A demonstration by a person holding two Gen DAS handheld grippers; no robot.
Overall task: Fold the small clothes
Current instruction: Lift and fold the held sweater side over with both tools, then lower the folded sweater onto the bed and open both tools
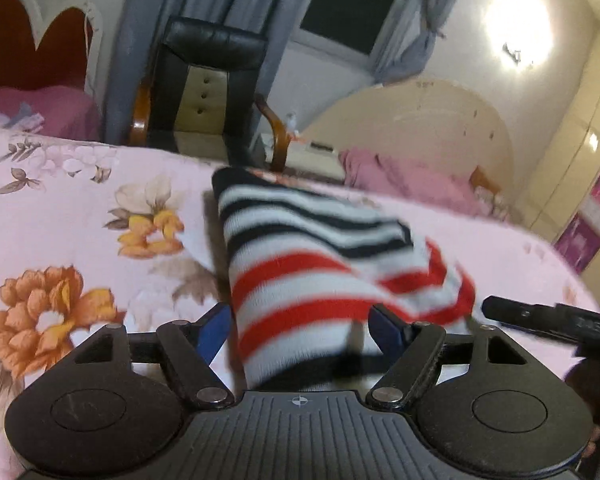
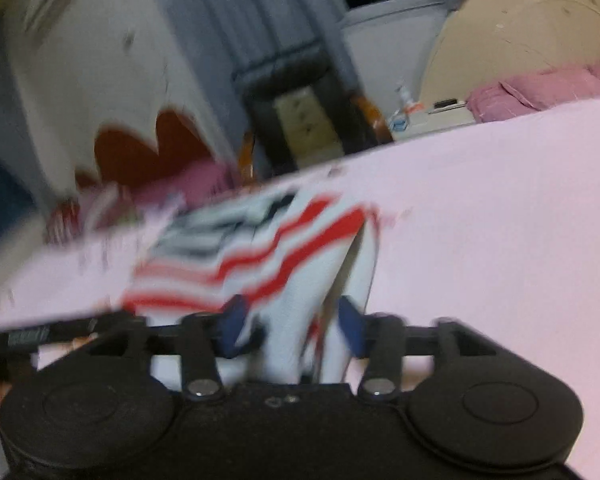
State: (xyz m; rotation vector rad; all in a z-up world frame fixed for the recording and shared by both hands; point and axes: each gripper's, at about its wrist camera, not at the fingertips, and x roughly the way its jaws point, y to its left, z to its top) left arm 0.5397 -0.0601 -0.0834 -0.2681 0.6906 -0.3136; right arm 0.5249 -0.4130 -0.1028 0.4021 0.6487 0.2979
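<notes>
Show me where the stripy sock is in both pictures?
Left wrist view: the red, white and black striped knitted sock fills the middle, running up from between the left gripper fingers over the pink floral bedsheet.
Right wrist view: the same sock, blurred, sits centre-left, running from between the right gripper fingers.
Shared landmark: the black leather armchair with wooden arms behind the bed.

The small striped garment (image 1: 300, 264) is white with black bands at its far end and red bands nearer, folded over on itself and rumpled on the flowered pink bedspread (image 1: 60, 208).
</notes>
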